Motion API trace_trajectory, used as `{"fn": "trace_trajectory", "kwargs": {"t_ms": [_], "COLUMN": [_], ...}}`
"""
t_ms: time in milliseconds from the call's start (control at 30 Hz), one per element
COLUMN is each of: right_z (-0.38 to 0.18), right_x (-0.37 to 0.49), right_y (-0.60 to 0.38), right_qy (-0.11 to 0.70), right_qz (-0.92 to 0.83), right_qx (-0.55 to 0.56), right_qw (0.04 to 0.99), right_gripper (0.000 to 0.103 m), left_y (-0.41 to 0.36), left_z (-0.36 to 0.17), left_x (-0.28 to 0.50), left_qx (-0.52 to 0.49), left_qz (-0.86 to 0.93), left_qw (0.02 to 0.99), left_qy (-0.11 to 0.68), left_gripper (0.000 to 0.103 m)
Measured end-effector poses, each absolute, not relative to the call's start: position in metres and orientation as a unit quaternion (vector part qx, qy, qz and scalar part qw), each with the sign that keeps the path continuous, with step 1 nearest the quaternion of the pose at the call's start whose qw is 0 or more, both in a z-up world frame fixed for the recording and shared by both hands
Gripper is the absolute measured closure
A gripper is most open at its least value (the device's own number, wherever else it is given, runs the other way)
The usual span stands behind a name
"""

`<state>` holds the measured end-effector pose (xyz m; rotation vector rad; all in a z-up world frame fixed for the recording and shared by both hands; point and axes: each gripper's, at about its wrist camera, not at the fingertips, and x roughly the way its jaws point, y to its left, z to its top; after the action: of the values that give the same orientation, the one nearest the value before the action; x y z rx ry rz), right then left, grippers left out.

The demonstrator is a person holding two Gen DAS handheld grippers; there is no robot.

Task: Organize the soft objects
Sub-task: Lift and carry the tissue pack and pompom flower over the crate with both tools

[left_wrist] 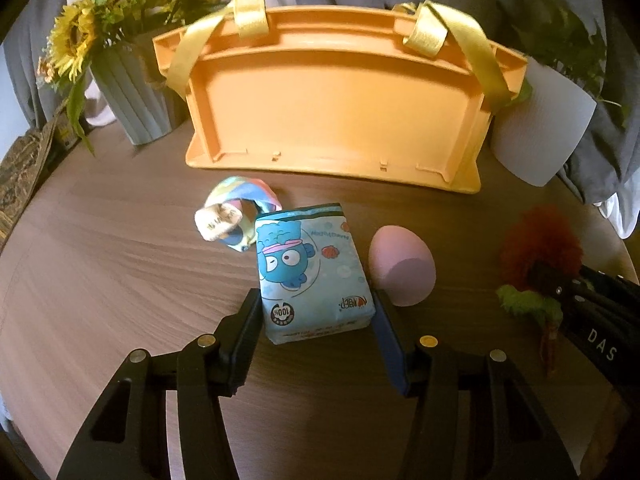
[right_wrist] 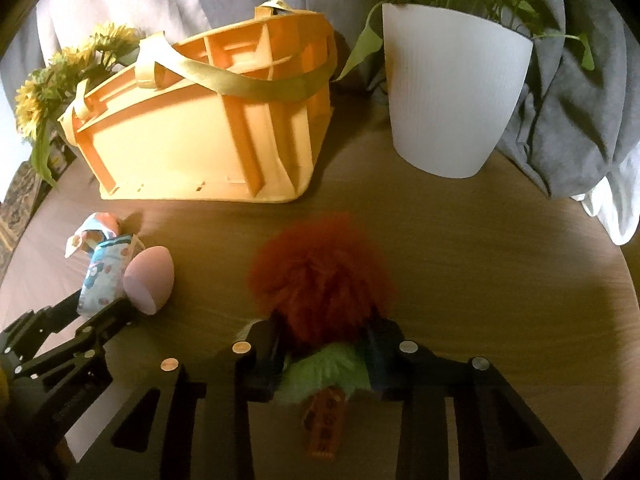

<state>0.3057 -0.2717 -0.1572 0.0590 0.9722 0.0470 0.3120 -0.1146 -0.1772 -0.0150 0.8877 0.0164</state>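
The left gripper (left_wrist: pixel 316 312) pinches a pale blue tissue pack (left_wrist: pixel 310 272) across its near end, both fingers (left_wrist: pixel 244 320) pressed against its sides. Just right of that gripper's right finger sits a pink egg-shaped sponge (left_wrist: pixel 400 266) (touching the pack or not, I cannot tell), and just beyond the pack's far-left corner lies a rolled pastel cloth (left_wrist: pixel 236 216). The right gripper (right_wrist: pixel 326 354) squeezes a fuzzy red plush toy (right_wrist: pixel 320 272) where the red fur meets its green collar (right_wrist: pixel 324 376), with an orange tag (right_wrist: pixel 324 428) trailing back between the fingers. All of this rests on the brown wooden table (right_wrist: pixel 500 300). Farther ahead of both grippers stands the orange basket (left_wrist: pixel 336 100) with yellow straps (left_wrist: pixel 480 56). Flanking it are a grey vase of sunflowers (left_wrist: pixel 132 100) at left and a white plant pot (right_wrist: pixel 452 104) at right.
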Motion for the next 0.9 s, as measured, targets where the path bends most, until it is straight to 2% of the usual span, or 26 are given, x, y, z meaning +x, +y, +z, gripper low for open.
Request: {"fn": "trace_trajectory", "kwargs": {"t_ms": [533,900], "right_z": [-0.118,-0.087], "right_x": [0.281,0.258], "right_y": [-0.261,-0.252], "right_qy": [0.419,0.374], "right_qz": [0.015,0.004], "right_qx": [0.027,0.031], "right_qw": [0.907,0.927], "right_gripper": [0.073,0.082], "left_y": [-0.108,-0.101], "left_z": [-0.139,-0.101], "left_x": [0.287,0.272], "left_qx": [-0.005,-0.001], "left_qz": [-0.016,-0.037], "left_qw": [0.924,0.939], "left_qy": [0.382,0.342], "left_gripper": [0.050,0.050]}}
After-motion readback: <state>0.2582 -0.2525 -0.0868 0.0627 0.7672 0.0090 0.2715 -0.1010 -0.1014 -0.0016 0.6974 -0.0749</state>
